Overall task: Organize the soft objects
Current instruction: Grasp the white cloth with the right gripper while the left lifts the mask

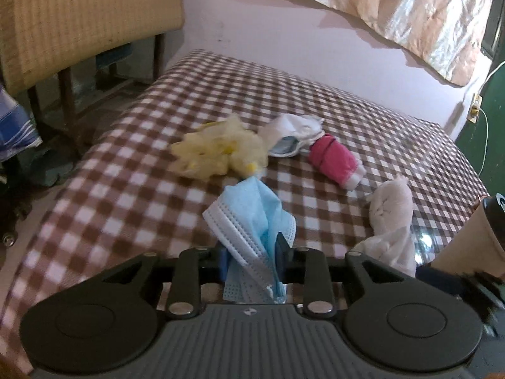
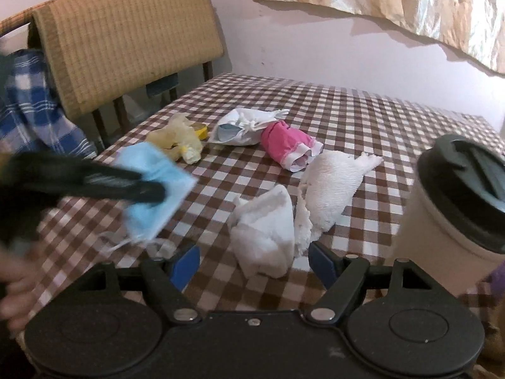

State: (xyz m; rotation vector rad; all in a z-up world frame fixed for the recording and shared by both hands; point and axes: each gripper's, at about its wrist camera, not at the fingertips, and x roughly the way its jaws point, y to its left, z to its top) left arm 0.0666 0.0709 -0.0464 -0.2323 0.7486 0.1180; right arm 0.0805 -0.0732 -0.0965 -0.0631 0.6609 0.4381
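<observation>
Blue face mask point(image 1: 252, 221) sits pinched between the fingers of the left claw point(image 1: 252, 255), crumpled, its pleats running upward and away from the claw, with one end hanging down behind the pads. In the right wrist view the same mask point(image 2: 157, 189) hangs above the near-left part of the checkered surface point(image 2: 363, 120), clear of the cloth, and its white ear loop point(image 2: 116, 243) dangles low. The right claw point(image 2: 254, 262) is spread wide and holds nothing; a white folded cloth point(image 2: 265, 230) lies between its blue pads, and whether they touch it I cannot tell. Just right of that cloth lies a white towel point(image 2: 331, 189), its long axis running from near-left to far-right. Farther off, a pink rolled garment point(image 2: 287, 148) points its white cuff toward the near right. Beside it on the left rests a white bundle point(image 2: 243, 126), and left of that a yellowish crumpled glove pile point(image 2: 180, 139) near the surface's left edge. A lidded cream cup point(image 2: 457, 205) stands at the near right. Open checkered surface stretches along the far side and the right.
</observation>
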